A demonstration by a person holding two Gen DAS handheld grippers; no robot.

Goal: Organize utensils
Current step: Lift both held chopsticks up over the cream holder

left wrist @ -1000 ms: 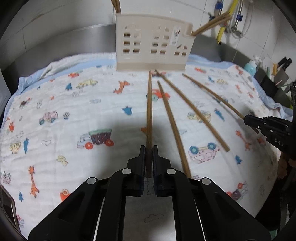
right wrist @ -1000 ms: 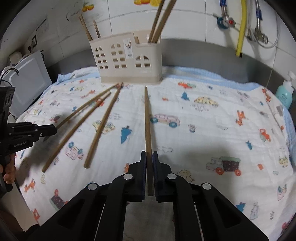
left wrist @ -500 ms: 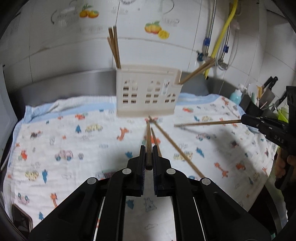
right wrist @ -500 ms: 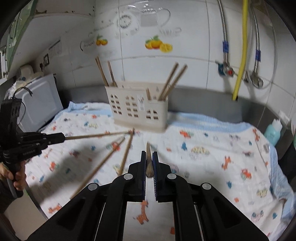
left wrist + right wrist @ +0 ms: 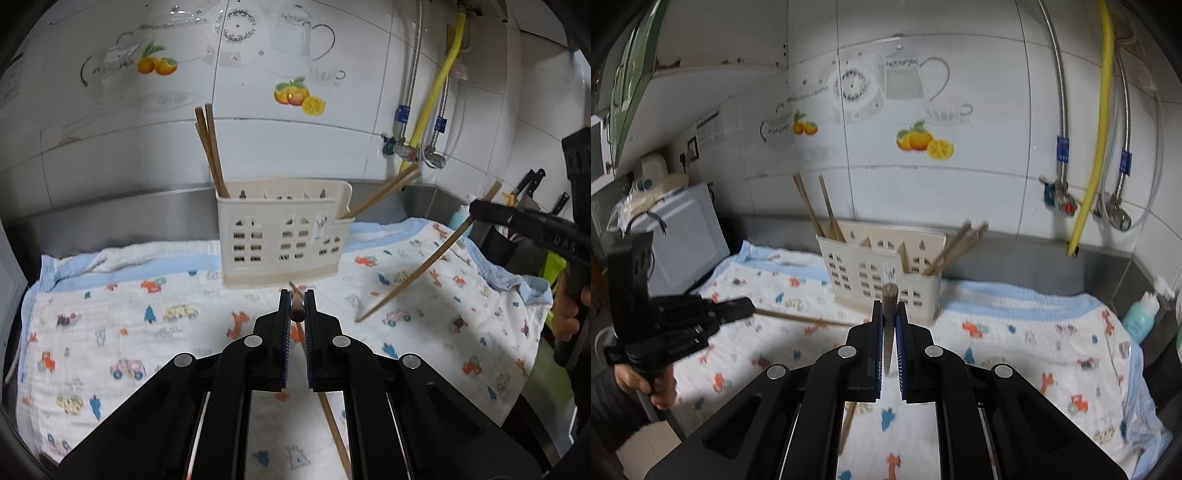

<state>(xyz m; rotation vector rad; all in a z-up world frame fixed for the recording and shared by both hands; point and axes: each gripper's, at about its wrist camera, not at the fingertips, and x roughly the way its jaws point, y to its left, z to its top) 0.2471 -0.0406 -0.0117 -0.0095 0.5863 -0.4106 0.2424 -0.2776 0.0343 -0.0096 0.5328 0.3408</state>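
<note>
A cream slotted utensil holder [image 5: 280, 236] stands on the printed cloth [image 5: 122, 332] by the back wall, with chopsticks [image 5: 208, 147] leaning out of its left and right ends. My left gripper [image 5: 297, 299] is shut on a wooden chopstick [image 5: 297, 313] seen end-on, raised above the cloth. My right gripper [image 5: 889, 308] is shut on another chopstick [image 5: 889, 293], also end-on. In the left wrist view the right gripper's chopstick [image 5: 417, 273] slants down off the cloth. The right wrist view shows the left gripper [image 5: 748, 307] with its chopstick [image 5: 798, 318]. One loose chopstick [image 5: 334, 432] lies on the cloth.
A white appliance [image 5: 687, 243] stands at the cloth's left end. A teal bottle [image 5: 1141, 317] and a knife block [image 5: 532, 184] sit at the right end. Metal hoses and a yellow hose [image 5: 1097, 147] hang on the tiled wall behind the holder [image 5: 882, 269].
Both grippers have risen, each lifting its chopstick off the cloth. Both views have tilted up toward the wall and holder. One chopstick stays lying on the cloth.
</note>
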